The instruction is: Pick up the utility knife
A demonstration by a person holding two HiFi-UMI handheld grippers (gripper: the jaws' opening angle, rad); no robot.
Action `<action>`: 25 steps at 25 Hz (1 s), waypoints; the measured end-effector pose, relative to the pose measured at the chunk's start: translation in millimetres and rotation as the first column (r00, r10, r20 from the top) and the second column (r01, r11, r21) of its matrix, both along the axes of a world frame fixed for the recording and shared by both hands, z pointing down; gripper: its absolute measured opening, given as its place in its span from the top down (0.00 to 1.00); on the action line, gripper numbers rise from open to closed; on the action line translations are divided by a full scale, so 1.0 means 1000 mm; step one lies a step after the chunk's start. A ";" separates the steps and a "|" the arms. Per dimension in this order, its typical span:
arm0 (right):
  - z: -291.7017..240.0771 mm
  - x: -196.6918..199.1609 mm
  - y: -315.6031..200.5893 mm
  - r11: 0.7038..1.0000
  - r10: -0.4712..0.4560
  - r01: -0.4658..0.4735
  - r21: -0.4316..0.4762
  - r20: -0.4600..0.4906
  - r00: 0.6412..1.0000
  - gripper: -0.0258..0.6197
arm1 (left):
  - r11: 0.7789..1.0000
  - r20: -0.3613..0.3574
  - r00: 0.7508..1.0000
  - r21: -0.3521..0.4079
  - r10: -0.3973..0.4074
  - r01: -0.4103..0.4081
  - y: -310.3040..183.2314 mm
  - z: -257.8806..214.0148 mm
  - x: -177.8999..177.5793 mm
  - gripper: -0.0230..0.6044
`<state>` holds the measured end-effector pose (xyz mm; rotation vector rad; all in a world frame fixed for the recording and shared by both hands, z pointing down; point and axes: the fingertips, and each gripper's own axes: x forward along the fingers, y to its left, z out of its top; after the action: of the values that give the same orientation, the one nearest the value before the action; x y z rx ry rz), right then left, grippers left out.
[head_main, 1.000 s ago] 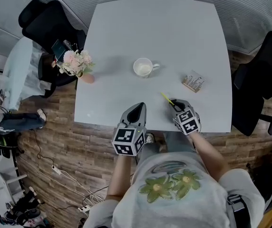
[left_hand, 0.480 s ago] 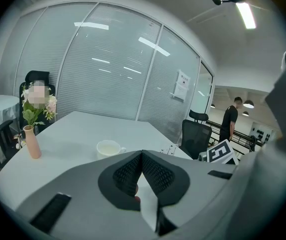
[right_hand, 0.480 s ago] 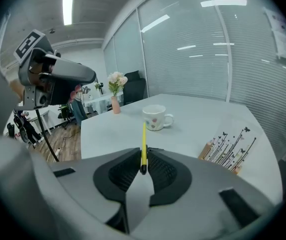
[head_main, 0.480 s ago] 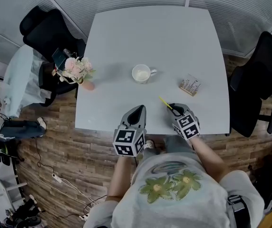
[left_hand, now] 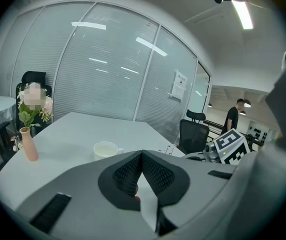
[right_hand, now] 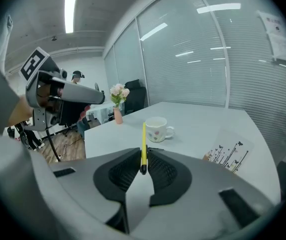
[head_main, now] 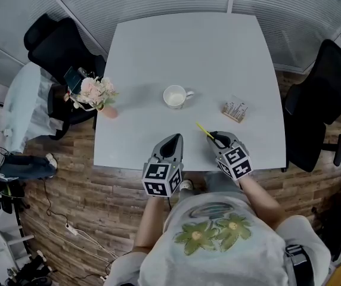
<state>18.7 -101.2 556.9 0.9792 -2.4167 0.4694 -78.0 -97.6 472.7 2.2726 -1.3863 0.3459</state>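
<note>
A slim yellow utility knife [head_main: 204,129] sticks out forward from my right gripper [head_main: 216,139], which is shut on its rear end and holds it above the near edge of the white table [head_main: 182,46]. In the right gripper view the knife [right_hand: 143,141] stands clamped between the black pads, its tip toward the mug [right_hand: 158,128]. My left gripper [head_main: 171,139] hovers over the table's near edge to the left, with its jaws [left_hand: 142,156] shut and nothing between them.
On the table stand a white mug [head_main: 175,96], a pink vase of flowers [head_main: 96,90] at the left edge and a small printed card stand [head_main: 234,109] on the right. Black office chairs [head_main: 60,37] [head_main: 316,103] flank the table. A person stands in the distance [left_hand: 233,116].
My right gripper has lifted upward with the yellow knife still clamped in it. The left gripper has stayed where it was.
</note>
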 end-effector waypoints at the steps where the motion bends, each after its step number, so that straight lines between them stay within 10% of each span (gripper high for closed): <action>1: -0.005 -0.001 -0.001 1.000 -0.001 0.001 0.007 0.005 1.000 0.88 | 1.000 -0.001 1.000 0.000 0.003 -0.003 0.000 0.000 0.001 0.96; 25: -0.087 -0.015 0.004 0.993 0.004 -0.018 0.116 0.113 0.994 0.88 | 0.998 -0.011 0.998 0.025 0.060 -0.059 0.001 -0.012 0.010 0.96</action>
<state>3.5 -97.5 469.6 1.0416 -2.5662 0.4003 -67.6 -96.9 460.4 2.3362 -1.3264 0.3364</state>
